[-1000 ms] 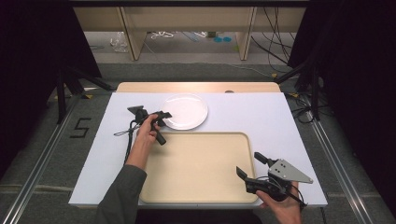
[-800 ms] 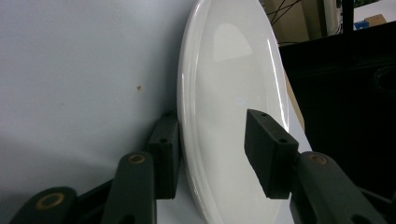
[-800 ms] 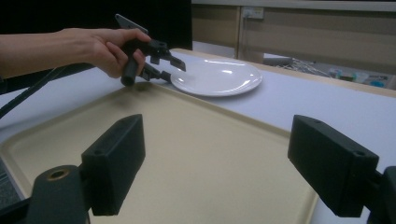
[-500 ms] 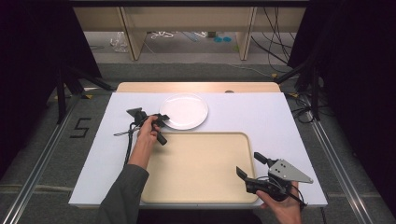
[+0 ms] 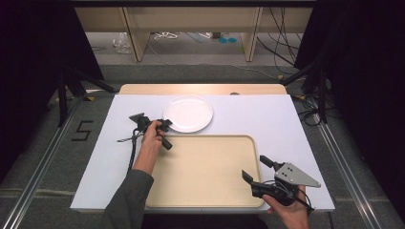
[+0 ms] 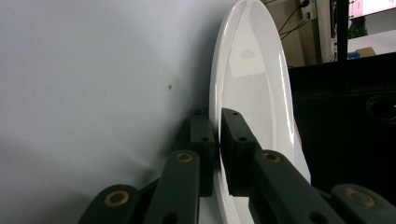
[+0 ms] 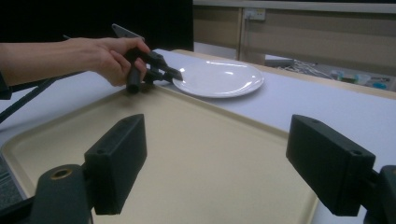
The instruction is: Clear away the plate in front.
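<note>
A white plate (image 5: 187,113) lies on the white table top just beyond the beige tray (image 5: 205,167). My left gripper (image 5: 167,125) lies low at the plate's near-left rim. In the left gripper view its jaws (image 6: 217,126) have just been closing and now pinch the rim of the plate (image 6: 254,93) between the pads. The right gripper view shows that hand and the left gripper (image 7: 175,73) at the edge of the plate (image 7: 219,77). My right gripper (image 5: 255,168) hovers open over the tray's near-right corner, its wide-apart jaws (image 7: 219,158) holding nothing above the tray (image 7: 201,140).
The left gripper's cable (image 5: 131,152) trails back along the forearm over the white table cover (image 5: 267,119). A wooden strip (image 5: 200,89) runs along the table's far edge. Shelf legs and loose cables stand on the floor beyond.
The left gripper's jaws have drawn together on the plate's rim, and that hand has barely shifted. The right gripper has kept still.
</note>
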Action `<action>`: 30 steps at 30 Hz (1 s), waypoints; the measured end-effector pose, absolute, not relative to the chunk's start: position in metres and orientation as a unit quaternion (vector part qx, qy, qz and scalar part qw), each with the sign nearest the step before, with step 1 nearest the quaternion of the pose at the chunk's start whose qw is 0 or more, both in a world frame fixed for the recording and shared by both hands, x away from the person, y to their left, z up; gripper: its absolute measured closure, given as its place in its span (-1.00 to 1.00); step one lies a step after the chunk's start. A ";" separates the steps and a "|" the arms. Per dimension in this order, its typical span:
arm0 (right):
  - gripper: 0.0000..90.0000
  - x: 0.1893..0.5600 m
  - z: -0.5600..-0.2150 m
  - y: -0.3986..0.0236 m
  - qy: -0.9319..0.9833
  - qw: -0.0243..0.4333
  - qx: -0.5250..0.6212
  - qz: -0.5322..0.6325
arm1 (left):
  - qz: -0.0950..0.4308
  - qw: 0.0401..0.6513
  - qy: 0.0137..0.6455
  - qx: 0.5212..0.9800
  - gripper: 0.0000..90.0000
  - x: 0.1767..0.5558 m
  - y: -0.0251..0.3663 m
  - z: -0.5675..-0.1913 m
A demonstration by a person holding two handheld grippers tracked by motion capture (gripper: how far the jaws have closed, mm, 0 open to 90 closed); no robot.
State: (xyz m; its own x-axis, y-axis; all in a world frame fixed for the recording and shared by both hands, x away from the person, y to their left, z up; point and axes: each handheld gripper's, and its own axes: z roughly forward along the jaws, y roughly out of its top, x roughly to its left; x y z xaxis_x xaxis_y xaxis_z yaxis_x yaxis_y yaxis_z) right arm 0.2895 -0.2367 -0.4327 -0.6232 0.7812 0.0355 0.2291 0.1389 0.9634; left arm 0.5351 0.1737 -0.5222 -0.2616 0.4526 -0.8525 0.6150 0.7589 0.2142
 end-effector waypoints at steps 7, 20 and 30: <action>-0.52 0.290 -0.433 -0.237 0.711 0.245 0.356 0.554 | -0.090 0.524 0.786 0.314 0.90 0.531 0.174 -0.523; -0.52 0.290 -0.433 -0.237 0.711 0.251 0.354 0.553 | -0.094 0.547 0.779 0.294 0.90 0.524 0.172 -0.520; -0.52 0.290 -0.433 -0.237 0.710 0.242 0.356 0.557 | -0.113 0.565 0.770 0.273 0.84 0.519 0.170 -0.514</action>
State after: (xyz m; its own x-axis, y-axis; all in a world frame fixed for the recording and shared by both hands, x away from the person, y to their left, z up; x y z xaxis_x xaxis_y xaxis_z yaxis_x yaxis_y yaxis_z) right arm 0.2896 -0.2367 -0.4330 -0.6298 0.7750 0.0525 0.2348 0.1256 0.9639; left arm 0.5187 0.1695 -0.5144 -0.2119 0.2921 -0.9326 0.5480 0.8257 0.1341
